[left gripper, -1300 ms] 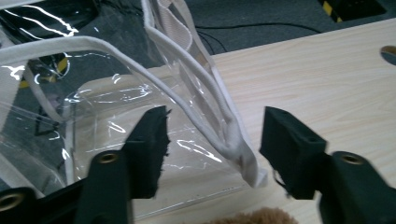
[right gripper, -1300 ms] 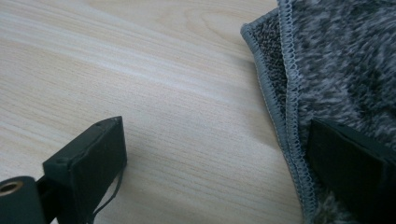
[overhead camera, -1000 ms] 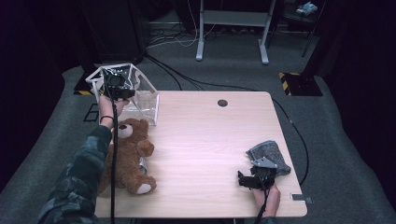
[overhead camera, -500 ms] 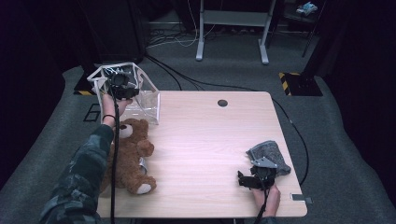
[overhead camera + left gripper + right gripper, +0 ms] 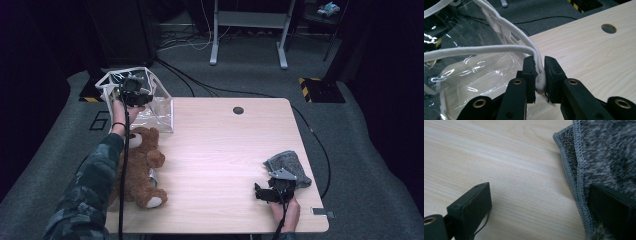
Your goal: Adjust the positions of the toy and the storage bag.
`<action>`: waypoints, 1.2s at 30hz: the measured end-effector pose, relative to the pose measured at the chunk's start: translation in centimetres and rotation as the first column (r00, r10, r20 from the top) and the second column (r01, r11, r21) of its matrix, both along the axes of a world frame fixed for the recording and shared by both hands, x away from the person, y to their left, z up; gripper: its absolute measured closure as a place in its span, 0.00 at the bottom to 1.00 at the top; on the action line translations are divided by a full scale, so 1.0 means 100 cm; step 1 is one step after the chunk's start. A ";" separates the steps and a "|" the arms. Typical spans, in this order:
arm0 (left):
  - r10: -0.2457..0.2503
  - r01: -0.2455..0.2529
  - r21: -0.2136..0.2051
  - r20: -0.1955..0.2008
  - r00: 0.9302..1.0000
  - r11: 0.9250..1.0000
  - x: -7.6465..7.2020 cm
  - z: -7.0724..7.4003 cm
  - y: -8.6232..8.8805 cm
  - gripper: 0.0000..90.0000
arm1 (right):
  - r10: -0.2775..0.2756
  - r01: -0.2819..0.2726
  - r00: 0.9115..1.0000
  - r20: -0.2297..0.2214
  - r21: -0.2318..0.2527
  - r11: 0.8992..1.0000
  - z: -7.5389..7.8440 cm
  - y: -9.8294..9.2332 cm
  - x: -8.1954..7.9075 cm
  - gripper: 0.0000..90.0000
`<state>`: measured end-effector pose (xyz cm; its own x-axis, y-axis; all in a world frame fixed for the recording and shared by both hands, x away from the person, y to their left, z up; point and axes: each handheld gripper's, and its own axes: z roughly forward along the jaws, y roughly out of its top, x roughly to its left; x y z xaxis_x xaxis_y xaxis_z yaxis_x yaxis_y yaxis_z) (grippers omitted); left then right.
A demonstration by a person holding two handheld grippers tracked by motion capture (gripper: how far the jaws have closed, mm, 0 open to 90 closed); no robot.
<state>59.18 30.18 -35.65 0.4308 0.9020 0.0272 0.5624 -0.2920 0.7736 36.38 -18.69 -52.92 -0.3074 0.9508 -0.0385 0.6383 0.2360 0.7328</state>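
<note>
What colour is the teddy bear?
Brown, with pale paws: the teddy bear shows best in the high view.

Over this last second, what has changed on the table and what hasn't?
Little changed: the left tool stays clamped on the clear bag's white rim cord at the table's far left corner, barely shifting. The right tool, open beside the grey cloth, and the teddy bear kept their places.

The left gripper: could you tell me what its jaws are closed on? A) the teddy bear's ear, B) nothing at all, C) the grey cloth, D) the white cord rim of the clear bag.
D: in the left gripper view, the left gripper pinches the white cord rim of the clear bag between both pads.
</note>
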 end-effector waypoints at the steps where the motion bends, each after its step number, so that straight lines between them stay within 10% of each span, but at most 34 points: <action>1: -0.001 0.001 -0.008 0.000 1.000 1.000 0.000 0.000 -0.002 0.88 | 0.001 -0.001 1.000 -0.001 0.003 1.000 0.000 0.000 0.000 0.05; 36: -0.226 0.227 0.003 -0.022 0.974 0.974 0.004 0.001 -0.081 0.88 | 0.003 -0.003 1.000 0.002 0.000 1.000 0.000 0.000 0.000 0.05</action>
